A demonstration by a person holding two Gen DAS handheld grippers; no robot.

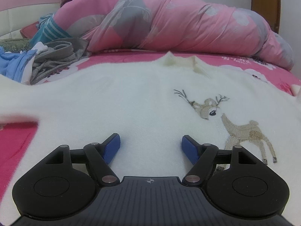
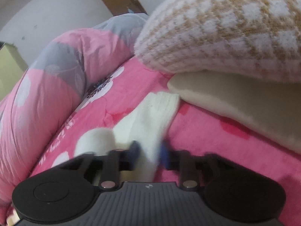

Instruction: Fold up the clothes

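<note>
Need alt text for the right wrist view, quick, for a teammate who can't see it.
The right gripper is closed on a white knit sleeve cuff above a pink floral bedsheet. A rolled pink and grey quilt lies left.

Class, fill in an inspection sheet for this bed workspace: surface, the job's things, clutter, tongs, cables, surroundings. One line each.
Surface: pink floral bedsheet.
Job's things: white sweater with embroidered deer, spread flat; its sleeve cuff lies on the sheet.
Clutter: heap of grey and blue clothes.
Tongs: left tongs open over the sweater; right tongs closed on the sleeve cuff.
Cables: nothing seen.
Surroundings: rolled pink quilt, white wall.
</note>
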